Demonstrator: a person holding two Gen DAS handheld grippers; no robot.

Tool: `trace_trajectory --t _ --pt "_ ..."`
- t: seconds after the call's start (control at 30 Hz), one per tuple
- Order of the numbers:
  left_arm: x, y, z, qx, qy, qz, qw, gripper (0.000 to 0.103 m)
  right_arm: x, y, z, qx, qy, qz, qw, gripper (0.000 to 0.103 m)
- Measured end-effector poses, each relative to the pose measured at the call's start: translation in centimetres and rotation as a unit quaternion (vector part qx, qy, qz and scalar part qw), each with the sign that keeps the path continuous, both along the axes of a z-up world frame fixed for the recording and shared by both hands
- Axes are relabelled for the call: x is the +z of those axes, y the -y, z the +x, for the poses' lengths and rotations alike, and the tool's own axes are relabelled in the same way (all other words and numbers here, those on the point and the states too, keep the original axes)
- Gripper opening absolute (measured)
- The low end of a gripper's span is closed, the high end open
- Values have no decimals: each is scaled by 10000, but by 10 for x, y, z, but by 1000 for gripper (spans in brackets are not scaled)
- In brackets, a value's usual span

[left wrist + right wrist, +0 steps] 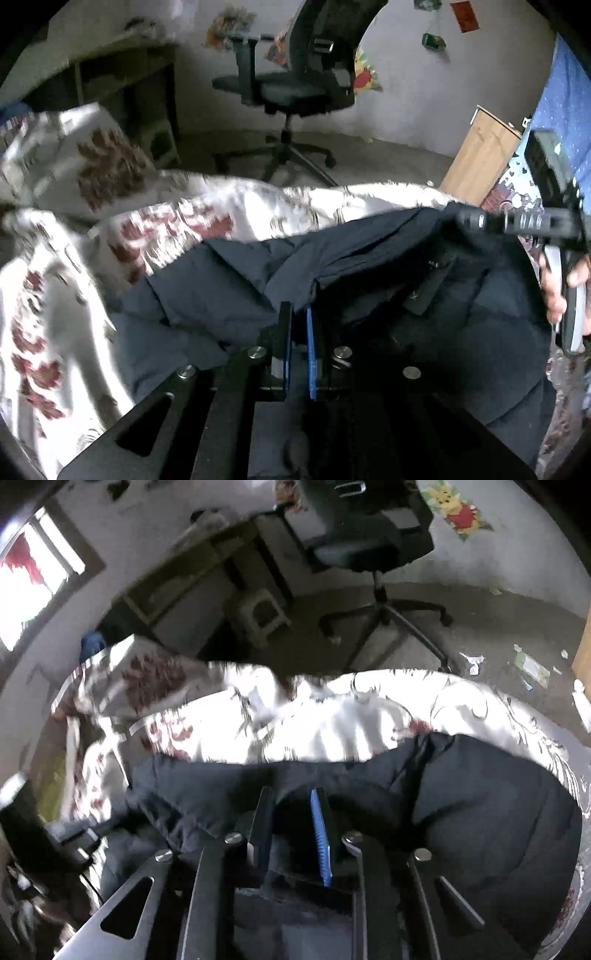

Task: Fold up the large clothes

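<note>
A lived-in bedroom is showing: a floral bedsheet [332,716] is covering the bed, an office chair [295,85] is standing by a desk [192,576], and cartoon stickers [460,513] are decorating the wall.

A large dark navy garment [369,280] lies crumpled on a white bedspread [66,332] printed with dark red flowers — it covers the near part of the spread, with the patterned cloth showing beyond its far edge and to one side. The fabric is bunched into soft ridges and folds, not flat. A flap with a small button shows near its middle — a pocket or a placket, hard to tell which.
</note>
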State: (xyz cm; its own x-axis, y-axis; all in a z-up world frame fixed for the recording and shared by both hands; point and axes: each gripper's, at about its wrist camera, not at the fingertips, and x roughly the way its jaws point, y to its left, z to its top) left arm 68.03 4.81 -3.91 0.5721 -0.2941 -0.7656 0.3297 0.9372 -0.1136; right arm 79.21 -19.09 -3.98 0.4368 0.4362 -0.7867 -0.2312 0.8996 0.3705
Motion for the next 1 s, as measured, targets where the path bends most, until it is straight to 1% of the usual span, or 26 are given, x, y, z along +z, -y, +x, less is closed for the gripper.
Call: trace_trajectory --t 0.07,0.13,0.2,0.27,0.3,0.4,0.43,0.53,0.57,0.63,0.67,0.7,0.73,0.77,0.8,0.83,0.87,0.93,0.97,1.0 --pt "10 4 -2 75 223 72 9997 6 -4 0 -8 177 -53 -138 9997 19" --pt "18 8 -3 92 430 27 9990 7 -4 1 -14 262 -91 -183 9994 19" --pt "24 10 -4 126 613 -35 9980 14 -3 4 -17 336 -132 -236 9991 19" --pt "30 15 -2 128 729 -165 9971 35 -5 5 -19 405 -151 -318 9986 19" --pt "30 17 2 147 747 -163 9970 38 -6 5 -19 427 -154 -337 9984 19" --pt "28 28 11 41 714 -157 9973 38 -8 7 -23 476 -174 -404 9979 18" --pt "26 31 12 -27 677 -161 9976 38 -9 8 -24 494 -182 -430 9977 17" --pt "19 42 17 -205 586 -131 9980 38 -11 10 -28 589 -262 -603 9961 16" --pt "20 44 17 -262 645 -188 9974 38 -12 11 -29 611 -278 -634 9957 16" --pt "25 45 17 -470 806 -431 9947 38 -16 14 -30 647 -320 -676 9951 16" --pt "26 46 19 -617 785 -546 9935 38 -18 16 -29 654 -370 -684 9948 16" --pt "26 50 23 -832 645 -642 9924 38 -19 18 -29 647 -412 -663 9948 16" --pt "22 55 27 -1093 400 -691 9908 38 -20 20 -28 638 -444 -639 9949 16" --pt "18 61 31 -1322 186 -653 9889 36 -21 22 -26 629 -481 -615 9950 16" --pt "10 69 34 -1466 -14 -434 9882 32 -21 23 -26 626 -499 -606 9949 14" --pt "0 75 37 -1537 -180 -177 9878 26 -23 24 -25 626 -529 -597 9948 13" --pt "-13 80 42 -1632 -450 -15 9856 24 -25 25 -23 634 -574 -589 9946 13" --pt "-31 81 48 -1622 -885 -50 9828 21 -35 24 -18 654 -755 -624 9930 13" --pt "-39 82 50 -1641 -1038 -49 9810 21 -41 23 -14 666 -869 -666 9918 13" --pt "-45 84 51 -1664 -1106 17 9798 21 -45 21 -12 651 -914 -692 9913 12"
